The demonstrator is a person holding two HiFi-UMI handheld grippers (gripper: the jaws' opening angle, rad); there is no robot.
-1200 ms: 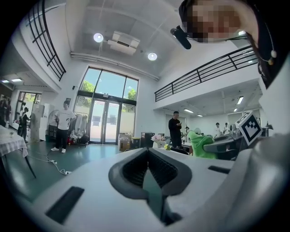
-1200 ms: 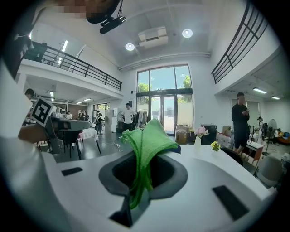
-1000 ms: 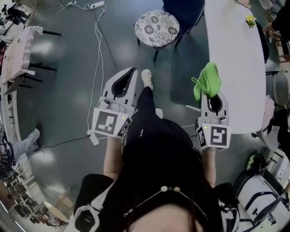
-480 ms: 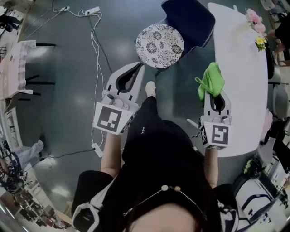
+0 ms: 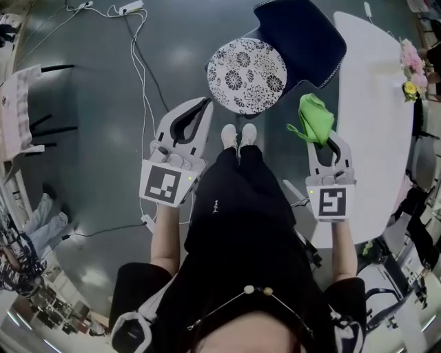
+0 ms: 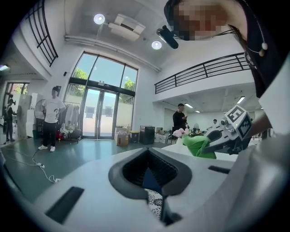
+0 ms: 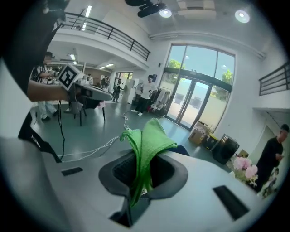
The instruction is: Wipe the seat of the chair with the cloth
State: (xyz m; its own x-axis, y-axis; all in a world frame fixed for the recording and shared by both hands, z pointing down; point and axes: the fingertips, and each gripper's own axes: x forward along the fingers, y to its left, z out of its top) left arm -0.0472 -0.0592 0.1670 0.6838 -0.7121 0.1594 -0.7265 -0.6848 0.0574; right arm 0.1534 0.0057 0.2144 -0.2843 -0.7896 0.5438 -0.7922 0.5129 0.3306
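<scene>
The chair has a round black-and-white patterned seat and a dark blue backrest; it stands just beyond the person's shoes. A green cloth sticks up out of my right gripper, which is shut on it, to the right of the seat beside the white table. In the right gripper view the cloth hangs through the closed jaws. My left gripper is shut and empty, its tips just left of the seat's near edge. A piece of the seat shows through its jaws, and the cloth shows at the right.
A long white table runs along the right, with flowers at its far end. White cables and a power strip lie on the grey floor to the left. People stand farther off in the hall.
The person has stepped up to the chair, so the seat now lies close to both grippers. Both feet stand together. The right gripper still holds the cloth.
</scene>
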